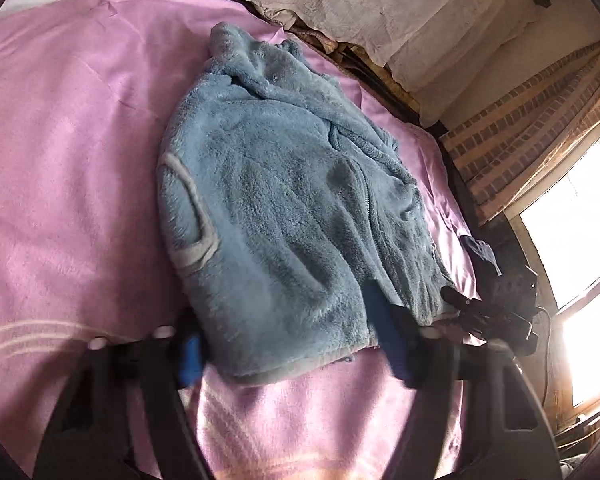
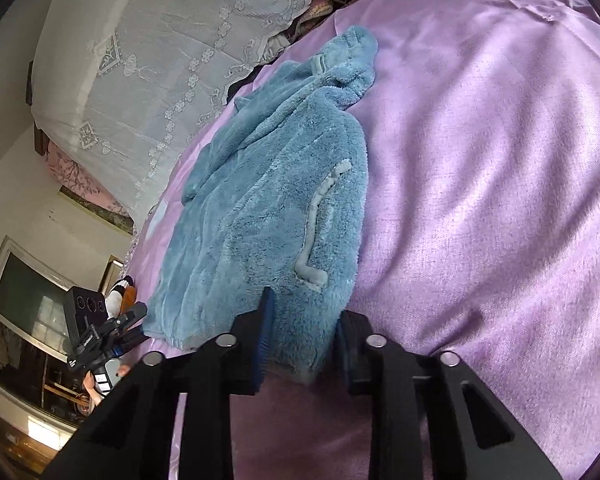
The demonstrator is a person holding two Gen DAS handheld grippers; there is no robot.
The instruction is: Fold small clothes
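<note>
A blue fleece jacket (image 1: 280, 200) (image 2: 260, 220) with a zip and pale pocket trim lies flat on a pink bedsheet (image 1: 60, 160) (image 2: 480, 160), its hem nearest me. My left gripper (image 1: 292, 348) straddles one end of the hem. Its blurred pads stand either side of the fleece and a wide stretch of fabric lies flat between them, not pinched. In the right wrist view, my right gripper (image 2: 304, 340) has its jaws closed on the bunched other corner of the hem. Each gripper shows in the other's view: the right one (image 1: 480, 312) and the left one (image 2: 134, 324).
A white lace cover (image 2: 140, 60) (image 1: 380, 8) hangs past the far side of the bed. A bright window (image 1: 580, 240) and a brick-patterned curtain (image 1: 520, 128) stand off the bed's right edge. A dark cabinet with glass (image 2: 24, 320) stands to the left.
</note>
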